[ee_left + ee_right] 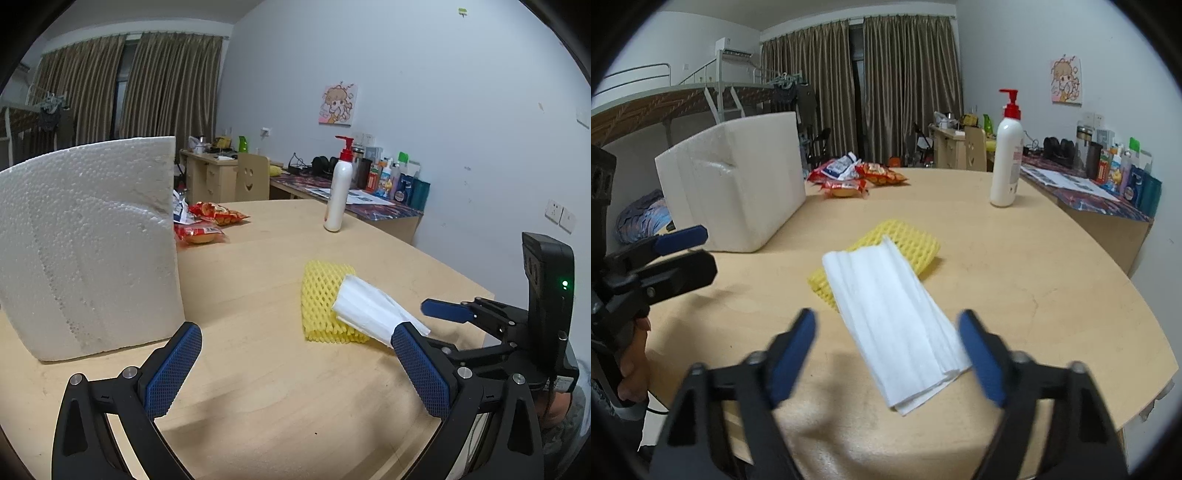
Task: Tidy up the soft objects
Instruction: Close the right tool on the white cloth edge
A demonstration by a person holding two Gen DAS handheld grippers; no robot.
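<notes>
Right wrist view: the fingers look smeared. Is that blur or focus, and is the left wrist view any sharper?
Right wrist view: the right gripper is streaked like motion blur, while the white tissue stack and yellow foam net stay fairly crisp. Left wrist view: the left gripper shows sharp pad texture; fisheye bends the table edge in both.

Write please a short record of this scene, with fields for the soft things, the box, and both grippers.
surface: wooden table
white tissue stack: lies partly on the yellow foam net
foam box: white, stands behind and left of the net
snack packets: beside the box, far end
lotion bottle: upright
left hand-held gripper: open, holds nothing
right hand-held gripper: open, fingers either side of the tissue stack's near end
</notes>
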